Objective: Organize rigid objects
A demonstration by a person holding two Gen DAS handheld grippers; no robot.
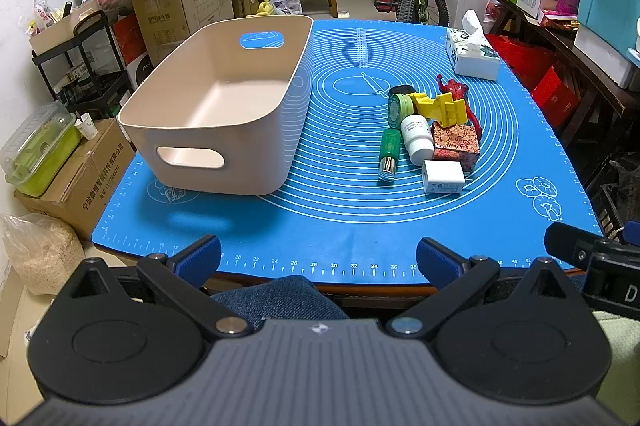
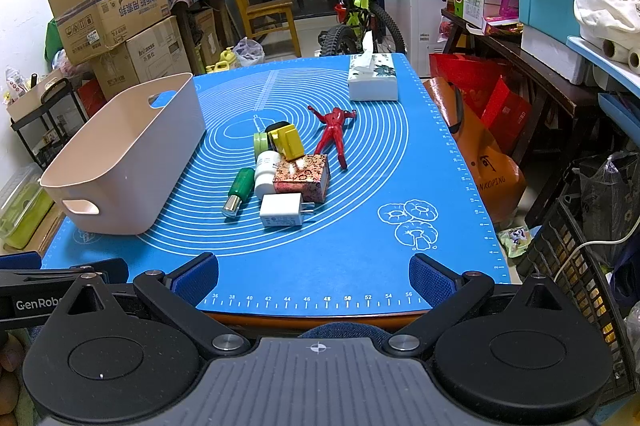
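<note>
A cluster of small items lies on the blue mat (image 2: 360, 246) at about 1 o'clock from the left gripper (image 1: 319, 258): charger (image 2: 281, 211) nearest, patterned box (image 2: 303, 178) touching it, white bottle (image 2: 266, 173), green bottle (image 2: 239, 192), yellow toy (image 2: 287, 142), red figure (image 2: 334, 130); the beige bin (image 1: 216, 102) stands empty at 11 o'clock; tissue box (image 2: 373, 77) at the far edge; both the left and the right gripper (image 2: 314, 276) hang wide apart, holding nothing, at the near edge.
</note>
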